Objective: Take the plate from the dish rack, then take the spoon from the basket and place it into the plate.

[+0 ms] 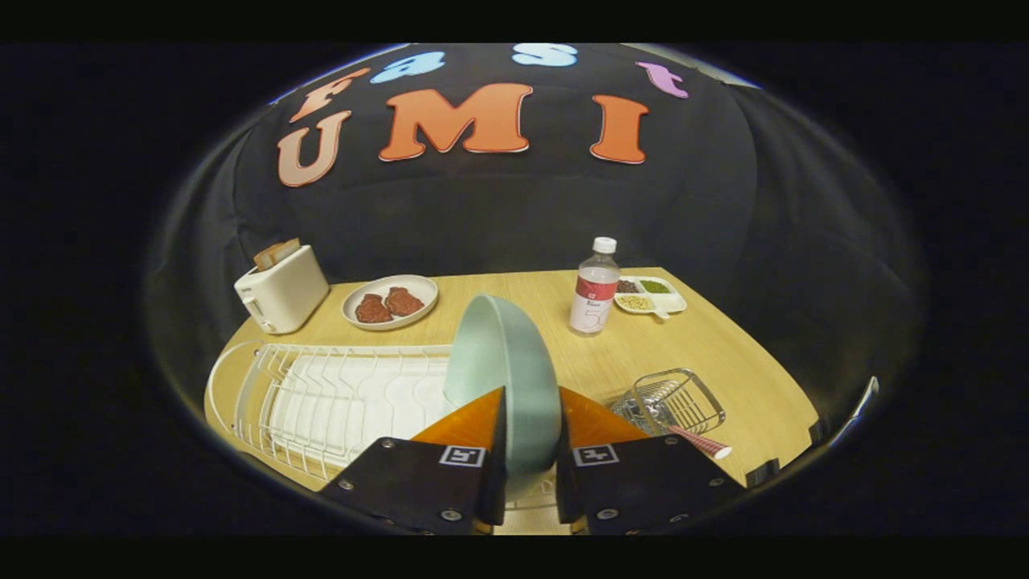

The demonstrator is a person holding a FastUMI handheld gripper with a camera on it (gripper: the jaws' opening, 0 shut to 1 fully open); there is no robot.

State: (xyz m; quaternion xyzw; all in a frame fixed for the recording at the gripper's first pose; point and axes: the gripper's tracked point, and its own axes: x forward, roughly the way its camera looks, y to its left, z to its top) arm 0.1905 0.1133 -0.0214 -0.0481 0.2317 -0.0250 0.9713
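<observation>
At the far left corner of the wooden desk [723, 354] stands a white boxy toaster [281, 291] with a slice of toast [276, 252] poking out of its slot, close to the desk's left edge. Nearer, a white wire dish rack [321, 402] lies along the left side, its thin curved prongs over a white drip tray; its outer rim runs almost to the desk edge. Behind the rack sits a round white dish [391, 302] carrying two reddish-brown meat pieces [387, 305].

The pale green plate [506, 378] stands on edge at the right end of the rack, smooth and matte, and the gripper [530, 438] pinches its lower rim: the jaws are pressed onto the plate from both sides.

Beyond the plate to the right is a clear plastic bottle [595, 288] with a white cap and a red-and-white label (its writing too small to read). Just right of it lies a white divided tray [653, 296] holding dark, green and pale grains.

Bare wood lies open between the bottle and the small wire basket [677, 400], which sits just right of the jaws. The spoon [687, 436] rests in the basket, its red-patterned handle sticking out toward the desk's near edge.
</observation>
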